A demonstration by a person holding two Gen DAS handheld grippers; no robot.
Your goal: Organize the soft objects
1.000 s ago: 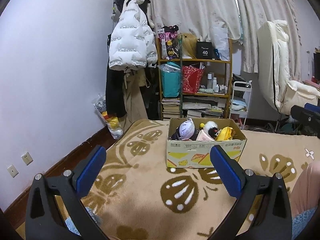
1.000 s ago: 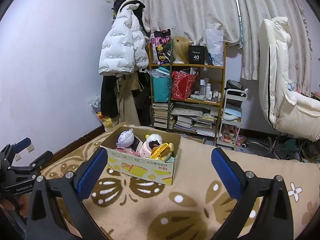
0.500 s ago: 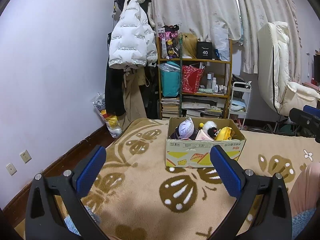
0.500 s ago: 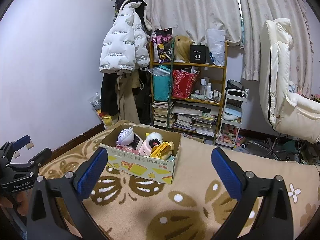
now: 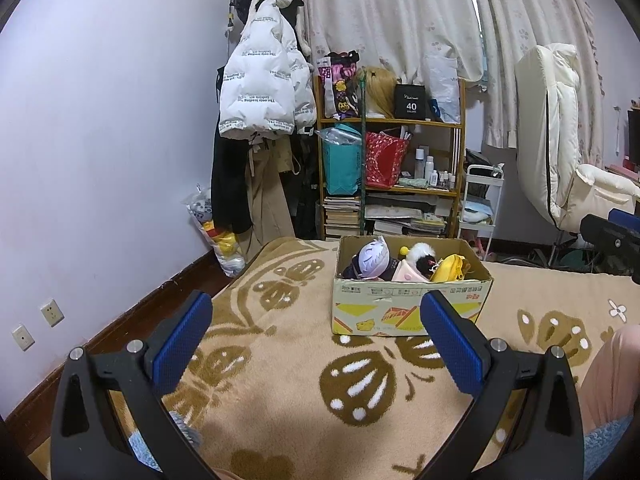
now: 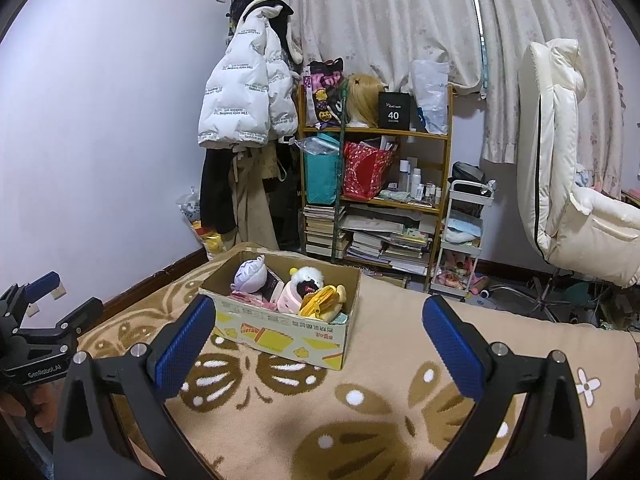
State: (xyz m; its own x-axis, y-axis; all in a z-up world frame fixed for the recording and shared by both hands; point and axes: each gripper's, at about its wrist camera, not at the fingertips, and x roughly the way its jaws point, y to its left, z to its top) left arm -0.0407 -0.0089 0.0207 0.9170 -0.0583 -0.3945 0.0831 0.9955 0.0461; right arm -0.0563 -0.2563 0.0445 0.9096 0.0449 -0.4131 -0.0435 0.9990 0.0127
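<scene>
A cardboard box point(image 5: 412, 308) stands on the beige patterned blanket point(image 5: 280, 360). It holds several soft toys: a pale purple one point(image 5: 373, 258), a black-and-white one point(image 5: 424, 258), a yellow one point(image 5: 450, 269) and a pink one point(image 5: 408, 274). The box also shows in the right wrist view point(image 6: 280, 324). My left gripper point(image 5: 316, 328) is open and empty, held above the blanket short of the box. My right gripper point(image 6: 318, 336) is open and empty, also short of the box. The left gripper shows at the left edge of the right wrist view point(image 6: 36, 320).
A wooden shelf point(image 5: 400, 168) with books and bags stands against the far wall. A white puffer jacket point(image 5: 264, 88) hangs beside it. A cream chair point(image 5: 560, 160) and a small white cart point(image 5: 480, 200) stand at the right. Dark wooden floor point(image 5: 132, 320) lies left of the blanket.
Both views have tilted up slightly, so the box sits a little lower in frame. Both grippers stay open and empty.
</scene>
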